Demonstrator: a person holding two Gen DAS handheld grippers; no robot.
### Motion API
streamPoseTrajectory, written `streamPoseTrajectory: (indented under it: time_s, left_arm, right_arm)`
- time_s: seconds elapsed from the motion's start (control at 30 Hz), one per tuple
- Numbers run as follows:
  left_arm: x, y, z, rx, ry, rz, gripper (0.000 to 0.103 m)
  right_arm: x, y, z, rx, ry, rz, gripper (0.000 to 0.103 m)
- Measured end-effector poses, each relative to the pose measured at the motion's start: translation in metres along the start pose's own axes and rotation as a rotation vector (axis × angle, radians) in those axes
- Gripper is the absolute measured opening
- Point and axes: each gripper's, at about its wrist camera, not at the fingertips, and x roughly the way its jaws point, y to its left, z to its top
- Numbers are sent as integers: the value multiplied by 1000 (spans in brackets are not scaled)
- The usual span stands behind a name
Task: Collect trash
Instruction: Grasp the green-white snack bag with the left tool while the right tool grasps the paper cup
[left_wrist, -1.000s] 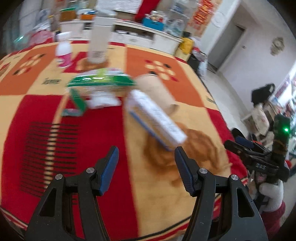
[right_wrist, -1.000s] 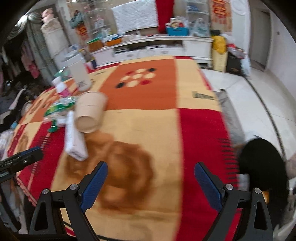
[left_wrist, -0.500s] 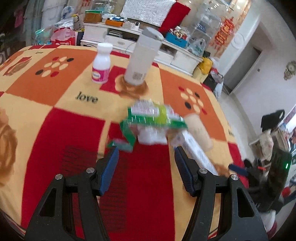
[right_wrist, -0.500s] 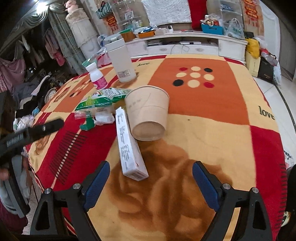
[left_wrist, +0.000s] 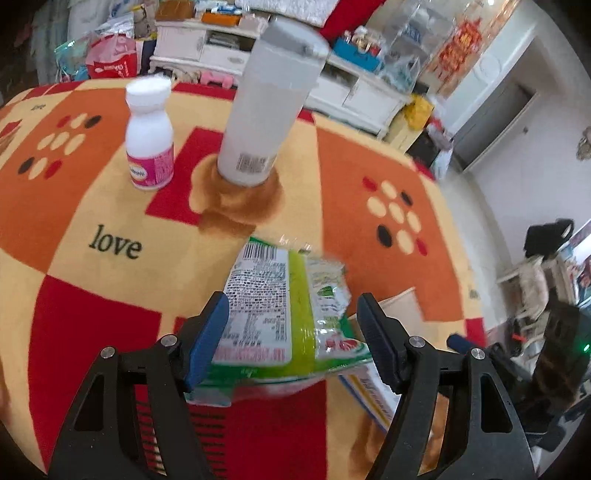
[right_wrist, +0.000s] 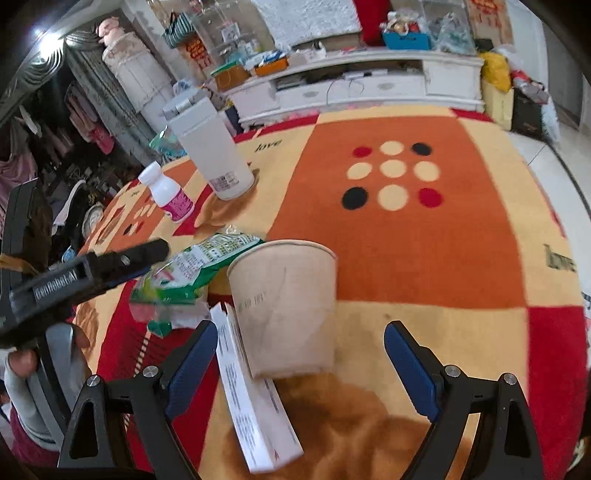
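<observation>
Between the parted blue pads of the left gripper (left_wrist: 293, 332): a crinkled green-and-white plastic snack wrapper (left_wrist: 284, 314), ungripped, the jaws having just been opening.
Its long axis runs away from the gripper across the red-and-orange patterned blanket (left_wrist: 110, 221). The right gripper (right_wrist: 301, 354), also spread empty, faces the overturned tan paper cup (right_wrist: 288, 306) and the white carton (right_wrist: 255, 398).

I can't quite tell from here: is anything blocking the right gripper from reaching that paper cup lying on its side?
Nothing visible does. The paper cup lies straight ahead of the open right gripper; a white box lies against the cup's left side.
</observation>
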Motion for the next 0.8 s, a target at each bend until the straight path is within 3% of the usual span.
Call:
streamPoseTrajectory:
  time_s: [0.27, 0.37, 0.43, 0.5, 0.57, 0.8]
  left_arm:
    - [23, 12, -11, 12, 62, 17, 71]
    - [27, 13, -14, 27, 69, 2, 70]
    - [27, 10, -16, 64, 64, 6, 61]
    - [27, 7, -19, 97, 69, 5, 46]
    - [20, 4, -22, 104, 46, 2, 41]
    - [-32, -8, -23, 119, -78, -48, 39]
  right_arm:
    - [41, 0, 9, -13, 77, 45, 90]
    - [38, -9, 8, 25, 41, 103, 71]
    - [32, -12, 6, 24, 17, 103, 71]
    - [22, -13, 3, 10, -10, 97, 70]
    - [10, -16, 1, 11, -47, 96, 70]
    - [-32, -20, -11, 0, -122, 79, 70]
